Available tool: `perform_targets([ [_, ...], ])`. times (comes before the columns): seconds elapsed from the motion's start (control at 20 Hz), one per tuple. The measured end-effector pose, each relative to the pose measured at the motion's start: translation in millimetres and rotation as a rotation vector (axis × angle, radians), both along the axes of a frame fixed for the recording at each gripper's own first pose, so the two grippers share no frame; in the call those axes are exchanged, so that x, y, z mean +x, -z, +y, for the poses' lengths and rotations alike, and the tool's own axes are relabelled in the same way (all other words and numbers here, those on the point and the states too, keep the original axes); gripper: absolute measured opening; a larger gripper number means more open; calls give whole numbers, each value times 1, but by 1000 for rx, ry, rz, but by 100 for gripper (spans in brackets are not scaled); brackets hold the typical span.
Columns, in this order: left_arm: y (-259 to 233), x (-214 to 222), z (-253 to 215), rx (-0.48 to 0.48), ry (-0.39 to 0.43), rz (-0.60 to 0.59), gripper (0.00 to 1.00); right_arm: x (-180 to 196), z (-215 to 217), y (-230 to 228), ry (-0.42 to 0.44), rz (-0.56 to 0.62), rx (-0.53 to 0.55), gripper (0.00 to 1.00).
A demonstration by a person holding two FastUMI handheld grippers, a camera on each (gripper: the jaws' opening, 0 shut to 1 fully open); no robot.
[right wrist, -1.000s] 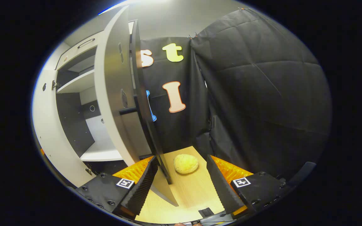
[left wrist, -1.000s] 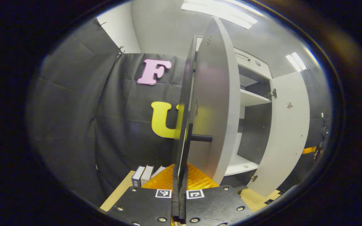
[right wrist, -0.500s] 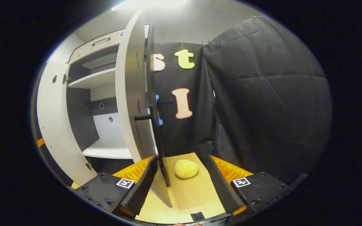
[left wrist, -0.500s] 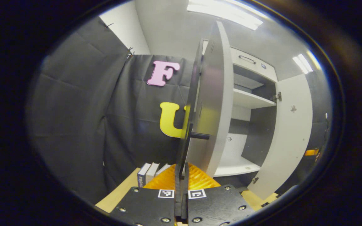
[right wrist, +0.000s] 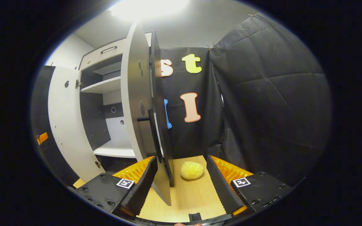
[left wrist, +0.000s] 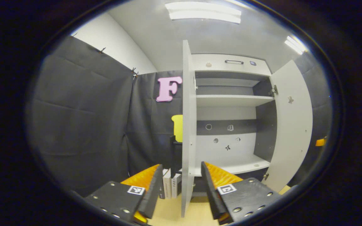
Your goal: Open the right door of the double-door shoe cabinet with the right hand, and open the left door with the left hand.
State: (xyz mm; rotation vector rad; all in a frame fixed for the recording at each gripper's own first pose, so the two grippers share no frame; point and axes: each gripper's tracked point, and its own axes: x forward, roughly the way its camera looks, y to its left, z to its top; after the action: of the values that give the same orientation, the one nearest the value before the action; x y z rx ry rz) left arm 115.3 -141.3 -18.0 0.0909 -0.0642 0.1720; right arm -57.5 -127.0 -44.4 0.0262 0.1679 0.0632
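The white shoe cabinet (left wrist: 231,100) stands with both doors swung out. In the left gripper view the left door (left wrist: 187,125) is edge-on, its lower end between my fingers without touching them. My left gripper (left wrist: 182,191) is open. The right door (left wrist: 291,125) stands wide at the right. In the right gripper view the right door (right wrist: 137,94) with its dark bar handle (right wrist: 151,128) rises just left of centre. Its bottom corner hangs between the fingers of my right gripper (right wrist: 182,185), which is open. The left door (right wrist: 64,125) shows farther left.
A few upright books (left wrist: 168,186) stand on the wooden floor left of the cabinet. A yellow rounded lump (right wrist: 192,170) lies on the floor beyond the right door. Black cloth walls close in on both sides. Bare shelves (right wrist: 101,88) are inside the cabinet.
My left gripper was shut on the left door's handle; it has opened, let go and drawn back. The right gripper stayed open and backed off slightly.
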Motion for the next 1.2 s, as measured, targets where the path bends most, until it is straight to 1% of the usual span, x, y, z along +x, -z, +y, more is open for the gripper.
perform_targets([
  [0.1, 2, -19, -20, -34, -24, -17, 99, -6, 9, 0, -52, -5, 10, 98],
  [0.25, 7, -45, -41, -9, -66, -8, 98, -11, 28, 4, -147, -9, 12, 98],
  [0.3, 7, -54, -48, 7, -76, -4, 98, -13, 36, 6, -180, -7, 23, 93],
  [0.35, 8, -63, -55, 20, -84, -1, 98, -16, 44, 9, -215, -5, 40, 93],
  [0.4, 9, -72, -63, 32, -89, 3, 98, -21, 52, 13, -250, 2, 50, 98],
  [0.45, 10, -78, -68, 44, -91, 12, 98, -26, 57, 17, -278, 6, 44, 98],
  [0.6, 21, -100, -78, 61, -103, 34, 97, -33, 71, 23, -318, 11, -17, 98],
  [0.7, 32, -108, -81, 22, -98, 34, 99, -37, 89, 26, -346, 22, 3, 98],
  [0.85, 45, -114, -73, -29, -88, 40, 99, -40, 104, 18, -345, 10, 12, 98],
  [0.95, 44, -118, -62, -26, -84, 36, 99, -41, 112, 11, -332, -1, 18, 98],
  [1.0, 41, -120, -58, -17, -82, 32, 97, -42, 115, 9, -321, -3, 22, 98],
  [1.05, 38, -122, -53, -7, -79, 24, 99, -42, 117, 8, -311, -5, 28, 98],
  [1.2, 34, -127, -34, -1, -67, 10, 99, -42, 129, 5, -283, 4, 35, 98],
])
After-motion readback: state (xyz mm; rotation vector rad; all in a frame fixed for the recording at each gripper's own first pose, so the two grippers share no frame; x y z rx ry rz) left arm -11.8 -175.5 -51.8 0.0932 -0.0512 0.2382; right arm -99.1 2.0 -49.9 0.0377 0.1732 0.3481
